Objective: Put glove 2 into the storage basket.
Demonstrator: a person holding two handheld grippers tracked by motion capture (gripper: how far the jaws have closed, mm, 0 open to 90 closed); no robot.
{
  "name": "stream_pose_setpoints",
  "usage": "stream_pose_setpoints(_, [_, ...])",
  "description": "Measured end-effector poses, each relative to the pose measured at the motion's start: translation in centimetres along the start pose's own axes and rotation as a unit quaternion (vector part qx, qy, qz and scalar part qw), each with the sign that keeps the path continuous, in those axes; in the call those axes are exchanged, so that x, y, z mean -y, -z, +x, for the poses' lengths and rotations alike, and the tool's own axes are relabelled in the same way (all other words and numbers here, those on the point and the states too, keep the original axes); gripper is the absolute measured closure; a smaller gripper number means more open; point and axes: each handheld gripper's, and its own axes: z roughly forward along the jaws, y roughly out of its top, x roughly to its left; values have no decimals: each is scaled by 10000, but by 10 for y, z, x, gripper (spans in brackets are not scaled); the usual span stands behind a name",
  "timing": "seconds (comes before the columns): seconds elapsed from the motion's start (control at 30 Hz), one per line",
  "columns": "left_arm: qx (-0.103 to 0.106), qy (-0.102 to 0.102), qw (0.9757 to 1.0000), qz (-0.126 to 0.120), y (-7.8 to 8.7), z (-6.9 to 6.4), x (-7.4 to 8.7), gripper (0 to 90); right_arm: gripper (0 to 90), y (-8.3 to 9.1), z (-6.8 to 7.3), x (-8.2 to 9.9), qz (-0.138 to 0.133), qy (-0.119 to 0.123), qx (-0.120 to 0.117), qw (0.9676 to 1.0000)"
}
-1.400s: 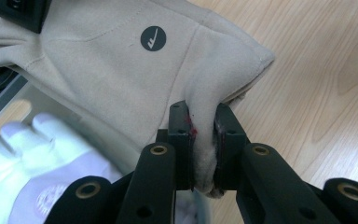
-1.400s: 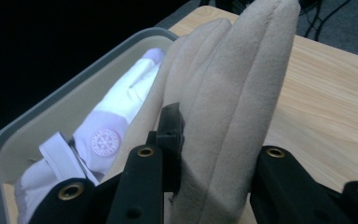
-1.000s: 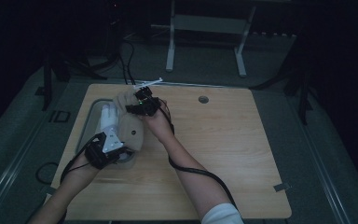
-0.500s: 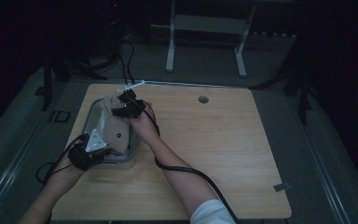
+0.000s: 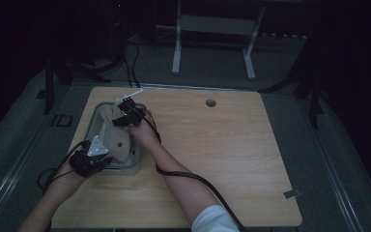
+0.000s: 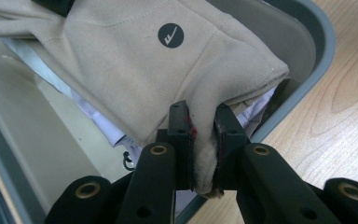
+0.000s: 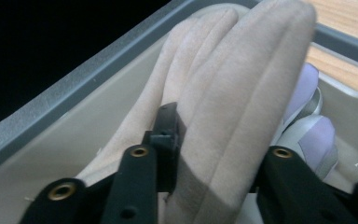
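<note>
A beige garment [image 5: 118,142] with a round black logo [image 6: 170,35] lies bunched in a grey bin [image 5: 92,121] at the table's left. My left gripper [image 6: 204,128] is shut on a fold of its near edge, by the bin's near rim [image 6: 317,51]. In the high view the left gripper [image 5: 105,153] sits at the bin's front. My right gripper [image 7: 214,135] is at the far end of the bin. A thick fold of the garment [image 7: 233,70] fills its jaws, which have just been opening. The cloth hides its right jaw.
White and lilac cloth [image 6: 98,116] lies under the garment in the bin, and also shows beside the right gripper [image 7: 307,130]. Wooden tabletop [image 5: 232,145] stretches right of the bin, with a round grommet [image 5: 210,103] near its far edge. Cables trail from both grippers.
Both hands have carried the garment left and down, so it now rests inside the bin. The right gripper has swung toward the bin's far end.
</note>
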Motion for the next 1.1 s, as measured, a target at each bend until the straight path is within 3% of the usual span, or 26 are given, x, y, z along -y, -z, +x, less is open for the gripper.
stream_pose_setpoints(0.17, [-2,39,10000,1,-3,0,0,804,465,10,-5,-3,83,123,86,9999])
stream_pose_setpoints(0.4, [90,119,9999,45,-2,2,-2,781,328,33,-16,-4,-47,235,337,9991])
stream_pose_setpoints(0.47, [93,203,9997,-80,0,3,-3,715,288,40,-21,-3,-88,216,379,9990])
stream_pose_setpoints(0.57, [-27,259,9995,-188,8,1,-4,559,201,51,-26,1,-99,209,265,9994])
stream_pose_setpoints(0.6, [-78,301,9993,-188,10,1,-5,479,197,54,-28,3,-114,211,220,9995])
stream_pose_setpoints(0.73, [-225,504,9978,-358,21,0,-7,336,180,63,-29,9,-155,255,122,9995])
stream_pose_setpoints(0.8, [-197,626,9967,-483,26,0,-9,256,172,68,-29,13,-163,336,160,9992])
stream_pose_setpoints(0.87, [-1,696,9958,-593,29,0,-11,180,173,73,-28,16,-210,386,81,9990])
stream_pose_setpoints(0.93, [28,664,9955,-678,29,-2,-14,165,176,79,-27,19,-273,481,104,9984])
stream_pose_setpoints(1.1, [118,761,9919,-1014,25,-10,-26,157,173,90,-23,29,-329,721,89,9968])
